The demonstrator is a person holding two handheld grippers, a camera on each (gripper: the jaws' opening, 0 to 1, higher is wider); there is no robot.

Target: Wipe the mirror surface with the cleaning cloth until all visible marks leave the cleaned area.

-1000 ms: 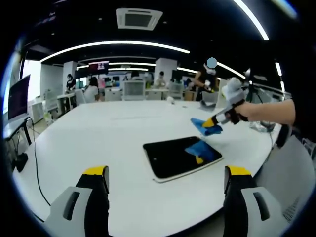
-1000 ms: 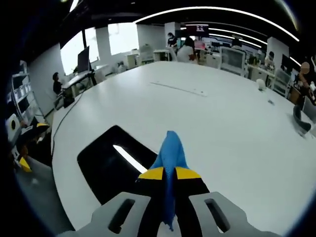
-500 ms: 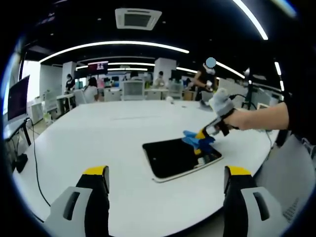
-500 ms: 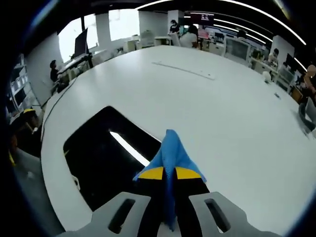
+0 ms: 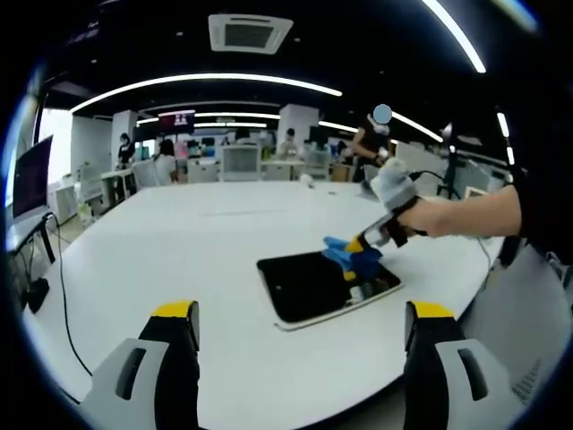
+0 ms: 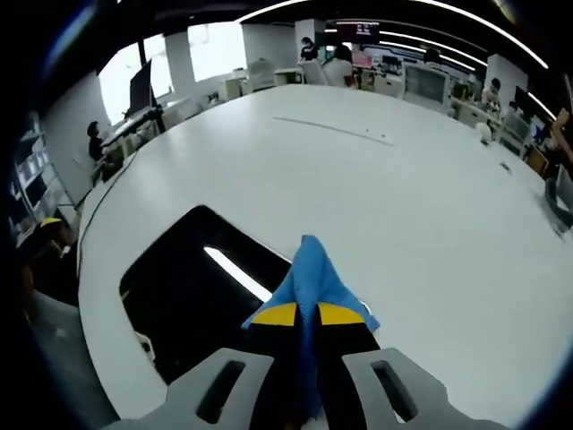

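Observation:
A dark rectangular mirror (image 5: 322, 285) lies flat on the white table (image 5: 206, 242), reflecting a ceiling light strip (image 6: 237, 275). My right gripper (image 6: 305, 315) is shut on a blue cleaning cloth (image 6: 311, 279), holding it at the mirror's (image 6: 192, 291) near right edge. From the left gripper view the right gripper (image 5: 369, 240) comes in from the right with the blue cloth (image 5: 349, 254) on the mirror's far right part. My left gripper (image 5: 300, 318) stands open, well short of the mirror, with nothing between its jaws.
The big white table stretches far beyond the mirror. A black cable (image 5: 64, 296) hangs off its left edge. Chairs, desks and several people (image 5: 166, 161) fill the office behind. A person's sleeve (image 5: 537, 215) is at the right.
The right gripper has carried the blue cloth leftward from beyond the mirror's far right corner onto the mirror. The left gripper has stayed still.

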